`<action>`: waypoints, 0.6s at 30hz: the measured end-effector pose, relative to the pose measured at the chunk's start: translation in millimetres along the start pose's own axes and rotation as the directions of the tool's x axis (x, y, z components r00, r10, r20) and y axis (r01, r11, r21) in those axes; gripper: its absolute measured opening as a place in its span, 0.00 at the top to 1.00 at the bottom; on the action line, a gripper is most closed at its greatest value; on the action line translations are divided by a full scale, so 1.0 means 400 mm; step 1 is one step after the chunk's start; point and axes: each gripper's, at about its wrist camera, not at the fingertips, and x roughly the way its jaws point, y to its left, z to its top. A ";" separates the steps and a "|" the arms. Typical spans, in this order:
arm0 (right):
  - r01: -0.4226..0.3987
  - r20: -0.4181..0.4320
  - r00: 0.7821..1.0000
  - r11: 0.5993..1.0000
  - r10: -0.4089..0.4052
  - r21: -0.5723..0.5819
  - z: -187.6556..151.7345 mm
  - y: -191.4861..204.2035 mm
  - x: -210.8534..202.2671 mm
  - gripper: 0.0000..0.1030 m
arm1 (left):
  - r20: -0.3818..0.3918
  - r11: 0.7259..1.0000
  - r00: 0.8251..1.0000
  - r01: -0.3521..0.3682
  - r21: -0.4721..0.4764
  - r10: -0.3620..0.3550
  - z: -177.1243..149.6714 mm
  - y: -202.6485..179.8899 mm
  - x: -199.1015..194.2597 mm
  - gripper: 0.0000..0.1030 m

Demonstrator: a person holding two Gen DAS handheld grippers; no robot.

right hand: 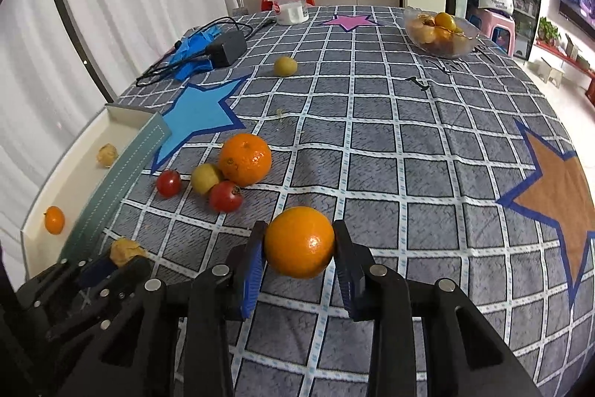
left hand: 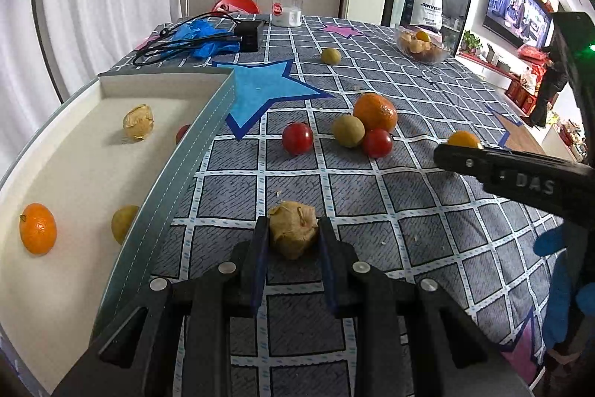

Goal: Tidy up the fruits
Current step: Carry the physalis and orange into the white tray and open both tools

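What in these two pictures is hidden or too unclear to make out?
- Red fruit in the tray: left wrist view, mostly behind the tray wall.
- Glass bowl contents: both views, piled together and small.
- Small orange fruit: left wrist view, lower part behind the right gripper.
- Bottle label: too small to read.

Left gripper point(left hand: 293, 229): black plastic frame, two flat fingers with blue ribbed pads point(left hand: 259, 270) on inner faces. Round silver screws point(left hand: 227, 268) on finger mounts, matte black angular links below.

Right gripper point(right hand: 299, 242): same black build, blue ribbed pads point(right hand: 252, 276), silver round screws point(right hand: 378, 269). Raised letters "DAS" point(left hand: 534, 184) on side of finger in left wrist view, small green light point(left hand: 592, 46) on black body above.

Blue glove point(left hand: 565, 289) at right edge.
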 end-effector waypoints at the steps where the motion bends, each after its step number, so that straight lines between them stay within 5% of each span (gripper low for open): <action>1: -0.004 -0.001 1.000 1.000 0.004 0.003 0.000 -0.001 -0.003 0.65 | 0.000 1.000 1.000 0.001 -0.002 -0.001 -0.001 0.000 -0.001 0.74; 10: -0.045 0.020 0.999 0.999 0.045 -0.014 0.009 0.041 -0.047 0.65 | 0.069 0.998 0.997 0.043 -0.042 -0.040 0.018 0.038 -0.079 0.74; 18: -0.106 0.020 0.994 0.990 0.108 -0.089 0.046 0.164 -0.049 0.65 | 0.147 0.995 0.989 -0.019 -0.102 0.034 0.056 0.168 -0.156 0.74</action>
